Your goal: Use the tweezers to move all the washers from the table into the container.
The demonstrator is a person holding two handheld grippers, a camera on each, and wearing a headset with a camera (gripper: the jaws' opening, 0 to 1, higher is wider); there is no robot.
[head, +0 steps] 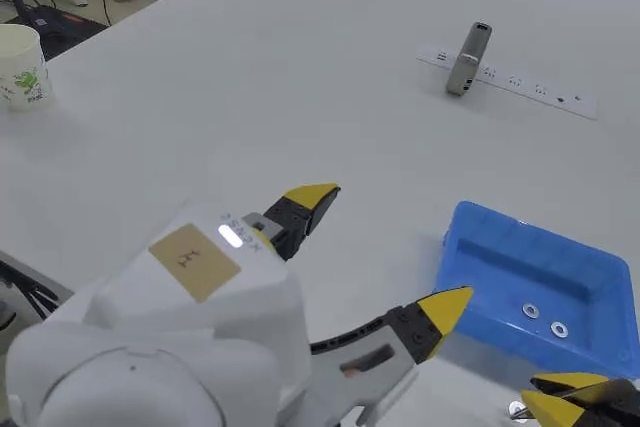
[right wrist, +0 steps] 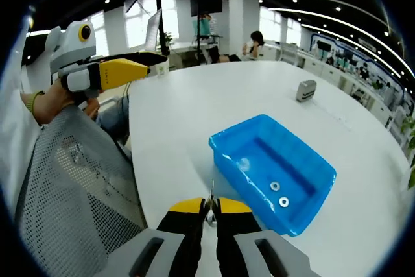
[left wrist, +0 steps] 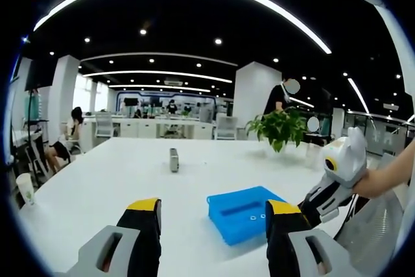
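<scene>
While the left gripper [head: 378, 252] hangs just beside the blue container [head: 500, 237] with its jaws spread wide, the right gripper [right wrist: 207, 207] has its jaws pinched narrow on the tweezers [right wrist: 211, 192], whose thin tips sit close to the container's outer wall. Two washers [head: 530, 311] lie side by side on the container's floor, toward the side nearest the right gripper. The container rests on the white table [head: 300, 67].
</scene>
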